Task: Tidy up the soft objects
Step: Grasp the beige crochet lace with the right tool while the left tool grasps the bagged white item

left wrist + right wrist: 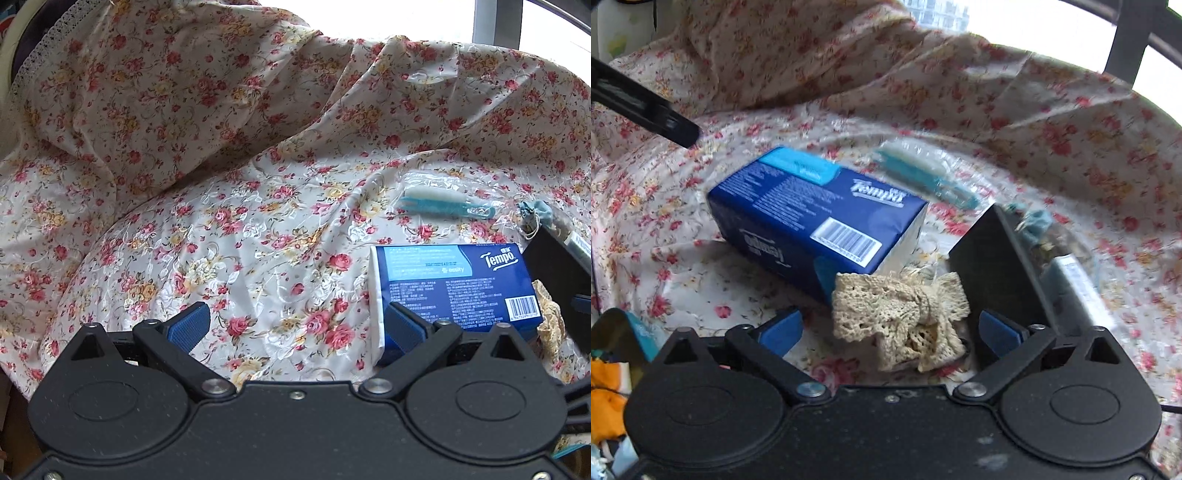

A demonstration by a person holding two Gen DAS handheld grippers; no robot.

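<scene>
A blue Tempo tissue pack [454, 291] lies on the floral cloth [258, 229], just right of my left gripper [297, 323], which is open and empty over the cloth. In the right wrist view the tissue pack [812, 218] lies ahead, and a cream lace bow [905, 317] lies between the open fingers of my right gripper [890, 332]. The bow's edge also shows in the left wrist view [550, 314]. Whether the pads touch the bow I cannot tell.
A teal comb in clear wrap [923, 173] lies behind the pack; it also shows in the left wrist view [443, 206]. A black flat object [1001, 273] stands right of the bow. A small blue fabric piece [1034, 221] lies beyond it. Cloth folds [184, 92] rise behind.
</scene>
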